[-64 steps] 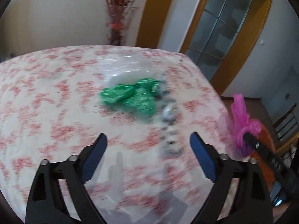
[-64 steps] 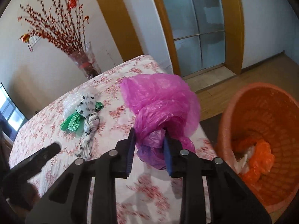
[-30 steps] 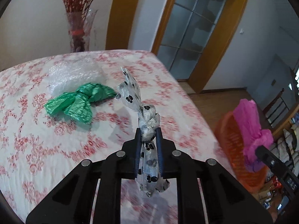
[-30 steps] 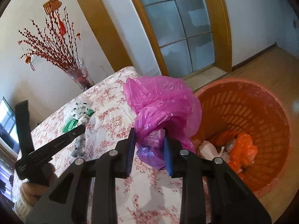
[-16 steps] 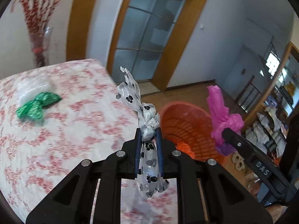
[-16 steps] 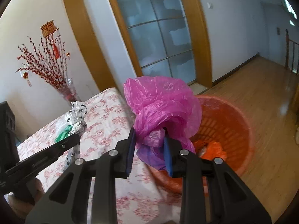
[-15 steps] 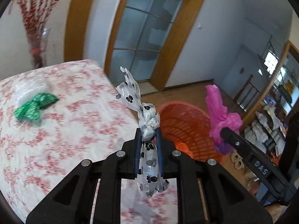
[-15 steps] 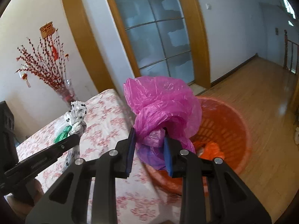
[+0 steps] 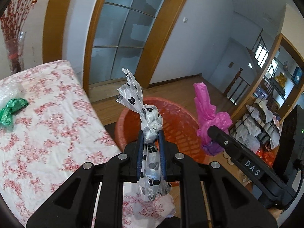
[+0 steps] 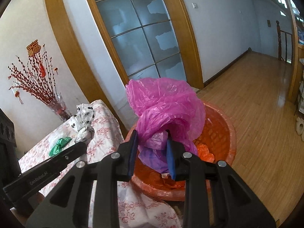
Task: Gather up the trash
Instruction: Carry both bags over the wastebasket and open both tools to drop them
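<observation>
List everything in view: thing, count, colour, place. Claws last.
Paw-print bag: one, clear-white with black paws, knotted, held over the table edge before the basket.
Pink bag: one, magenta with a purple part below, held above the basket.
Green bag: one, green, crumpled on the tablecloth.
Clear plastic: one piece, transparent, beside the green bag.
Laundry-style basket: one, orange, on the floor by the table, orange and white trash inside.
Tablecloth: one, white with red flowers, covering the table.
Vase of red branches: one, clear glass, against the wall behind the table.
Glass door: one, frosted panes, wooden frame.
Left claw: shut on the paw-print bag.
Right claw: shut on the pink bag.
</observation>
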`<state>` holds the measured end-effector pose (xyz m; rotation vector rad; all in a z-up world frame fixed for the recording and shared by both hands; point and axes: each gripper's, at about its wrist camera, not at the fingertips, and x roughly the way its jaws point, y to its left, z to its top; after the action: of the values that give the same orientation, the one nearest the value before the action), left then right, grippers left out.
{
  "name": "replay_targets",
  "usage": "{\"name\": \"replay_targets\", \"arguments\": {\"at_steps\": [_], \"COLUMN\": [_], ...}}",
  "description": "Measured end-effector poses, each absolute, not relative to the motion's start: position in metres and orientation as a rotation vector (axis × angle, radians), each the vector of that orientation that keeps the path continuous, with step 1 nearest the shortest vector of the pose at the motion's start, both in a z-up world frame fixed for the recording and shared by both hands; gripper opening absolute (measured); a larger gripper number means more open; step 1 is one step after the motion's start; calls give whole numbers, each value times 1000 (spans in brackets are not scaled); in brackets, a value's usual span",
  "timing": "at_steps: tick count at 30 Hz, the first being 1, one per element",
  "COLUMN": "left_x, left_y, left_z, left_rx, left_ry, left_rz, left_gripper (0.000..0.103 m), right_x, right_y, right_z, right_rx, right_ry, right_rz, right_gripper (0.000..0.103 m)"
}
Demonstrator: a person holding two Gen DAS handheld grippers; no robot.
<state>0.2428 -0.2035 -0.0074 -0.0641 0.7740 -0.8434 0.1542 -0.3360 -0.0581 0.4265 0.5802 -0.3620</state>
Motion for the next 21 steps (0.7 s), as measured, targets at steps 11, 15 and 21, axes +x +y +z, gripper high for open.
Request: {"name": "replay_targets", "arguments": {"at_steps": [11,15,21], "left_x": [258,262,264], "left_y": [-234,-243,-249], "left_z": [-16,-20,-28], "left_rx": [-57,-62,-60], "left_ry": [797,815,831], "left_rz": [-880,-892,-903], "left_gripper": [15,15,15], "right_x": [169,174,180], "right_y": [-355,-361,-367], "right_z": [-74,-82,-91], "right_rx": [453,466,476], "right_ry": [599,611,626], "right_rz": [-394,-402,-411], "right_gripper": [28,28,28]}}
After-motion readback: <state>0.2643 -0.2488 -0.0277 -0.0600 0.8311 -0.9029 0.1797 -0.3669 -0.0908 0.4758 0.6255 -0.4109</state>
